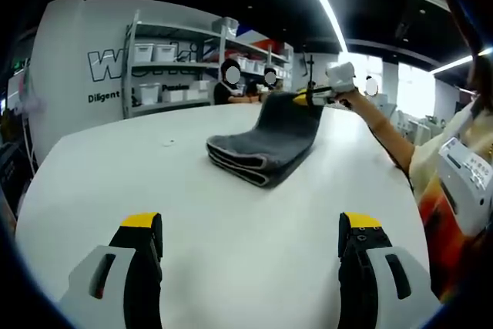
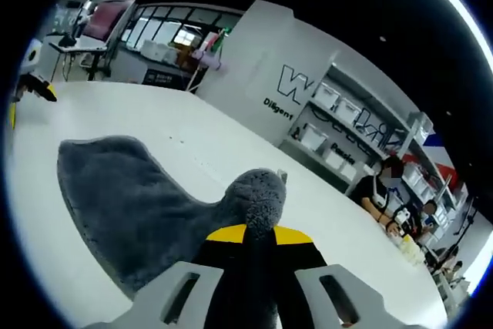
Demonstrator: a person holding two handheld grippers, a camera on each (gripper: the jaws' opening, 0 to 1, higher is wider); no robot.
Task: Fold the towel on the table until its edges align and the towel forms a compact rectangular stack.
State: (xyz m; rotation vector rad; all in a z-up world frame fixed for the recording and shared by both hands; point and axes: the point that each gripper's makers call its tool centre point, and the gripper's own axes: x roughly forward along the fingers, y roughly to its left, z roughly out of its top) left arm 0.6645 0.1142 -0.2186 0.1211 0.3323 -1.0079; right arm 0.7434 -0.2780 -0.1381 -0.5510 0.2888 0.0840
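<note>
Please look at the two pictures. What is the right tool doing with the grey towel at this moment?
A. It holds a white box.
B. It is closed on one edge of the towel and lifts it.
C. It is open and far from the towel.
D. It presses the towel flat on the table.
B: in the right gripper view the right tool pinches a fold of the towel, and the left gripper view shows that edge raised off the table.

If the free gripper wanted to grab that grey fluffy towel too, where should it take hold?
Probably the near folded edge of the grey fluffy towel, coming in low from the left gripper side: the layers stack there, offering a thick lip, while the right gripper holds the far end lifted.
</note>
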